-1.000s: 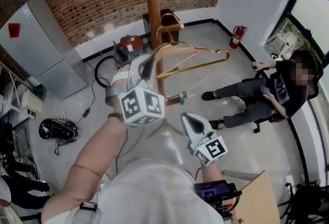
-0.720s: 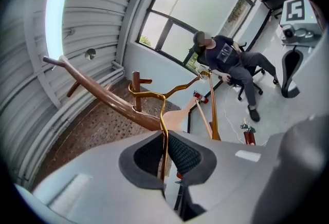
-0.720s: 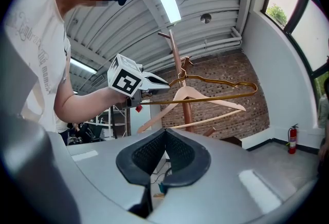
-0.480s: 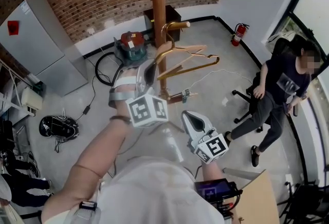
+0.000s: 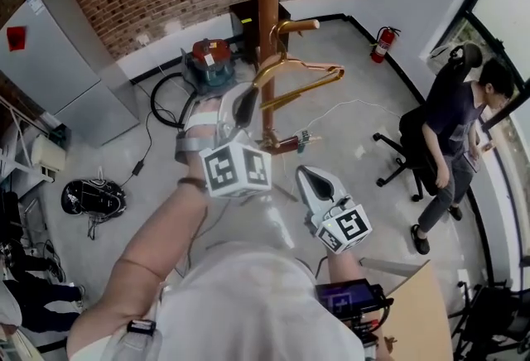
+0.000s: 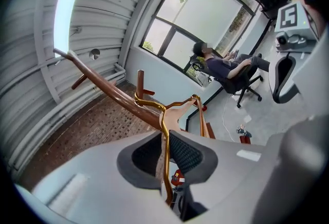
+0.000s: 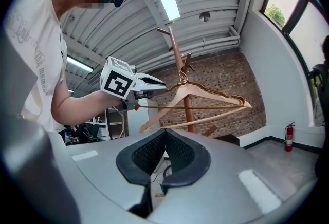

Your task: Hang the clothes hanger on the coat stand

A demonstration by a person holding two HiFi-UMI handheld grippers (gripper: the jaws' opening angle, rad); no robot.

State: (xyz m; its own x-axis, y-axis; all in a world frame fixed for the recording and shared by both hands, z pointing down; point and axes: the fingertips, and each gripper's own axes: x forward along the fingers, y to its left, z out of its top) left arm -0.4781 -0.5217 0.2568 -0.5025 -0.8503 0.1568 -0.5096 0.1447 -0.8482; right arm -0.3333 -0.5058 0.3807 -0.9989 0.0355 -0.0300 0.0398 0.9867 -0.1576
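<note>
Change: the clothes hanger (image 5: 300, 79) sits closer to the coat stand (image 5: 267, 12) than a second ago, and its gold hook has risen towards the peg (image 5: 300, 23).
Grip: the left tool (image 5: 242, 105) pinches the hanger's thin gold bar.
Other side: the right tool (image 5: 313, 188) is pressed together on nothing, low and well apart from the stand.
Hook: right beside the pole, just under the peg — whether it has caught, I cannot tell.
Meaning: probably the final approach; the hook must go over the peg before release.

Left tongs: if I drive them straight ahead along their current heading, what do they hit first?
Probably the coat stand pole, crossing just beyond the left tongs. They are shut on the hanger, whose hook end leads. Depth is unclear.
</note>
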